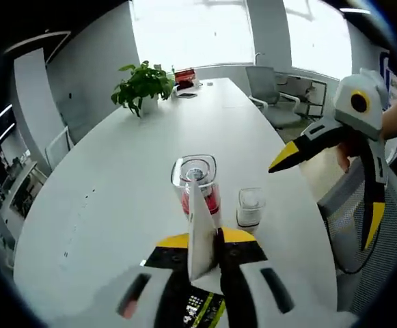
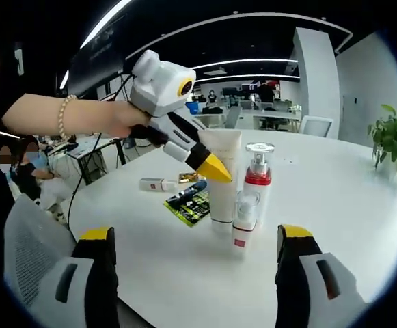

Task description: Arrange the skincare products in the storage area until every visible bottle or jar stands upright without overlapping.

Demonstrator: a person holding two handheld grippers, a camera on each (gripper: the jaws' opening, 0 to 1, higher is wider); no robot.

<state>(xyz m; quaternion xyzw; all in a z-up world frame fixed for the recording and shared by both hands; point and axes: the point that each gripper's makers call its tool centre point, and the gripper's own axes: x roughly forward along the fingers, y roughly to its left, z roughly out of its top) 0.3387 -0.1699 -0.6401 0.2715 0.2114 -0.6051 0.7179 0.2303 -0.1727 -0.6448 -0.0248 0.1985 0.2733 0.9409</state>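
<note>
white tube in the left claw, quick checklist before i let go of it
1. Left claw grip on the white tube: ok, jaws closed on it near the top.
2. Tube upright: ok, it stands vertical on the table in the right gripper view.
3. Gap between tube and pump bottle: cannot tell, they are side by side and very close.
4. Small clear bottle upright: ok, it stands in front of those two.
5. Right claw free to help: ok, open and holding nothing.
6. Everything standing: not ok, a small white stick lies flat behind the tube.
</note>
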